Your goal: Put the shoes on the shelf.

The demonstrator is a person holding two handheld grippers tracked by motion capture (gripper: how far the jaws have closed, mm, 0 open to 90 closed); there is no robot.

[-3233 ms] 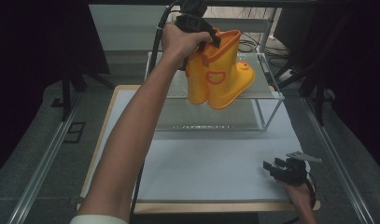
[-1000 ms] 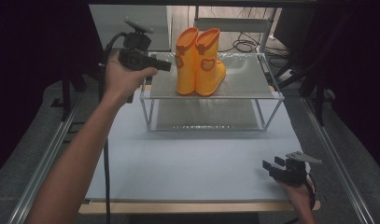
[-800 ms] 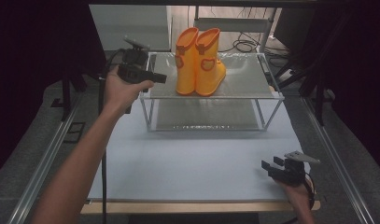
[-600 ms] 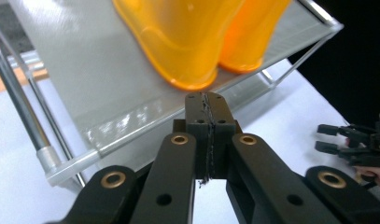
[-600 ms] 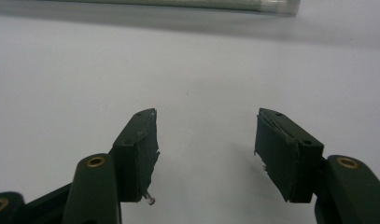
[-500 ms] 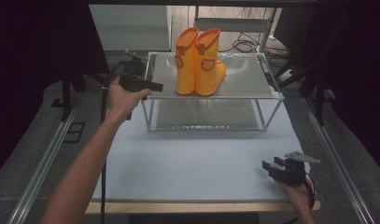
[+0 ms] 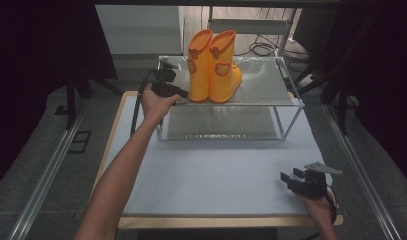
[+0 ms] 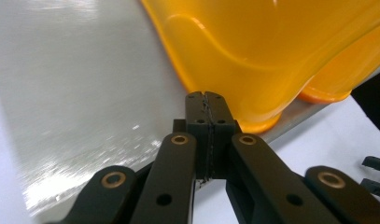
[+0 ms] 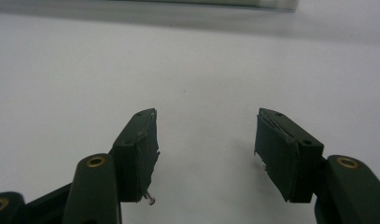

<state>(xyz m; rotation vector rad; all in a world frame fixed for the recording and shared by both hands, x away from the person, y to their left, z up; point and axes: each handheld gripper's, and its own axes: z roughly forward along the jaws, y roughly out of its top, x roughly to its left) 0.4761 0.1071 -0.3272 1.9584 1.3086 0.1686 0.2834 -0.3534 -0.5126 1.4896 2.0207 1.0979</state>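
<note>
Two orange rubber boots (image 7: 213,65) stand upright side by side on the top plate of a clear two-tier shelf (image 7: 261,87). My left gripper (image 7: 182,93) is shut with nothing in it, its tips beside the heel of the left boot (image 8: 253,60) at the shelf's left front edge. In the left gripper view the two pads press flat together just short of the boot's sole. My right gripper (image 7: 289,178) rests low at the table's front right, jaws open over the bare white tabletop (image 9: 201,70).
The shelf stands at the back middle of a white-topped table (image 7: 216,175) with a wooden rim. Black stands and cables lie on the floor behind and to both sides. A metal rail (image 7: 51,170) runs along the floor at the left.
My left hand has let go of the boots, which now stand on the shelf. It has since sunk and moved right, toward the left boot's heel. The right gripper has kept still.
</note>
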